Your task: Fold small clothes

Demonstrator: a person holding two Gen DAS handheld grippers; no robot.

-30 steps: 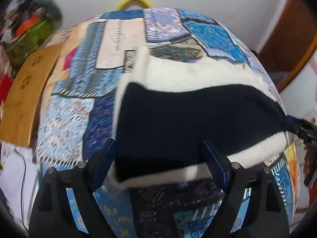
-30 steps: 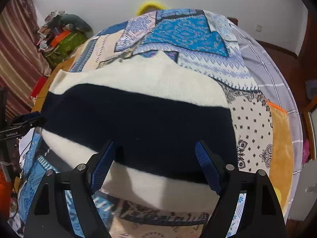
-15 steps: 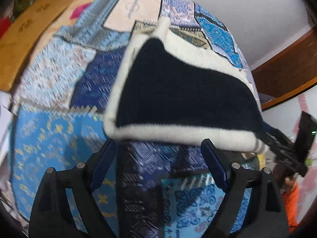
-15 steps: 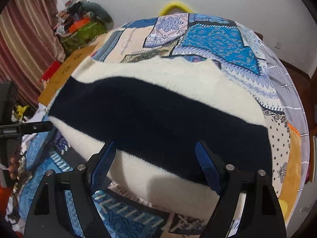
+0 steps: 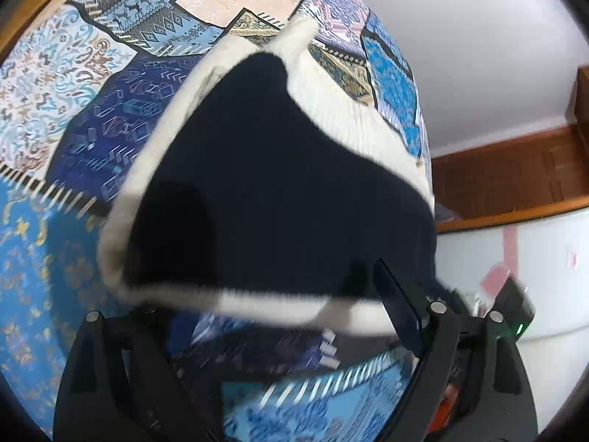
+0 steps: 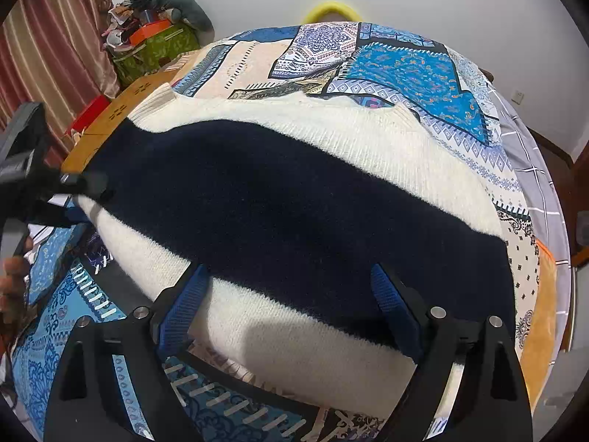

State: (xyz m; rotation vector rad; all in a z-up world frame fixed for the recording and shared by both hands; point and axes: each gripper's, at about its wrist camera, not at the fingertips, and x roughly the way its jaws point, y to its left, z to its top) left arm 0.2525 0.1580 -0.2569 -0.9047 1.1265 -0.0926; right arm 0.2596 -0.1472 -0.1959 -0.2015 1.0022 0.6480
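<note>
The sweater's [image 6: 294,202] near edge crosses my right gripper [image 6: 291,309], jaws just widened; my left gripper [image 5: 265,316] gapes, gripping nothing.

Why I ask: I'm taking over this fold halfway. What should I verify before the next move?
1. Striped garment spread flat on the bedspread: ok in the right wrist view.
2. Right claw let go: ok. Its jaws have just been opening and stand wide, with the garment's near edge between them, unpinched.
3. Left claw open: ok, fingers wide apart.
4. Left claw lined up on the garment's edge: cannot tell, that edge is blurred.
5. Bare bedspread beyond the garment to fold onto: ok.
</note>
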